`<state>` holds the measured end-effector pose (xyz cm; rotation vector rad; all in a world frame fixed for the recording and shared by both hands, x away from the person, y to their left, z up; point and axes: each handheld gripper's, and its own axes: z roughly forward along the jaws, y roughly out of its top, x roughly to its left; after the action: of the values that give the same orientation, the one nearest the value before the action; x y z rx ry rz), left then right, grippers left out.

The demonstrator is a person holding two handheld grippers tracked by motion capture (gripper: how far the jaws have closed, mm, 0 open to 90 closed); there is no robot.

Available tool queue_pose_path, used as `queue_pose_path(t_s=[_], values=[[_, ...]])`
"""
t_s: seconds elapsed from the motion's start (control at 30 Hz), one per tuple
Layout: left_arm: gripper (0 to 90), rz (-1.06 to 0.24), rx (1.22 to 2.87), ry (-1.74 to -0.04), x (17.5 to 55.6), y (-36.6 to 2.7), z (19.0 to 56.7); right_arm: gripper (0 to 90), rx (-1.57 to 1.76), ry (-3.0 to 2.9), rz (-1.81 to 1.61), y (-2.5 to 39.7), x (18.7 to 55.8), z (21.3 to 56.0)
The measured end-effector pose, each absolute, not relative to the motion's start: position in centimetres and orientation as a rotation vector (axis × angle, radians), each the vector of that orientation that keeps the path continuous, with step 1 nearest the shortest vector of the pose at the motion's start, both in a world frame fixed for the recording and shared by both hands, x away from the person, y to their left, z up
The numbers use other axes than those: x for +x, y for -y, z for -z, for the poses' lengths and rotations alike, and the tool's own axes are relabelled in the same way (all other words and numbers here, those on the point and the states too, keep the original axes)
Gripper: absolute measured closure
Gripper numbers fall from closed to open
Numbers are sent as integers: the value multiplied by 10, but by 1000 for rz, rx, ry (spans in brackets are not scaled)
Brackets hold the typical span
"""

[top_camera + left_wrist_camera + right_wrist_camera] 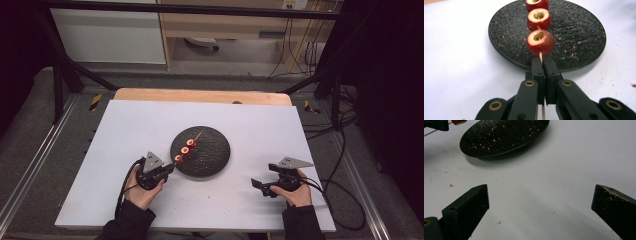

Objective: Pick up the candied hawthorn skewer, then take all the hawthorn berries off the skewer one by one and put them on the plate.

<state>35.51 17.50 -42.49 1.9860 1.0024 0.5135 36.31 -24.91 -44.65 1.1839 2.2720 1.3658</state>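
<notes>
A wooden skewer (540,56) carries three cored red fruits (540,42) over a round black plate (212,150). My left gripper (169,169) is shut on the skewer's bare end at the plate's left rim, the jaws pressed together right behind the nearest fruit. From above, the fruits (184,150) line up diagonally toward the plate's middle. My right gripper (259,186) rests on the white board to the right of the plate, open, with nothing between its jaws. In the right gripper view the plate (506,135) lies ahead, with the nearest fruit (459,122) at the top left.
A white board (125,130) covers the wooden table. Red and brown crumbs (451,185) dot the board near the plate. Black frame bars (65,70) stand at the back corners, and cables (345,145) run along the right side.
</notes>
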Motion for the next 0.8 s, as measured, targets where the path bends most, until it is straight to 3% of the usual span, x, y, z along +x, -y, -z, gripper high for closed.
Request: queue_pose_path(t_s=[0.8], values=[[883,-511,1923,-975,330,-212,436,12,1159,-2298,-1413,200,370,431]])
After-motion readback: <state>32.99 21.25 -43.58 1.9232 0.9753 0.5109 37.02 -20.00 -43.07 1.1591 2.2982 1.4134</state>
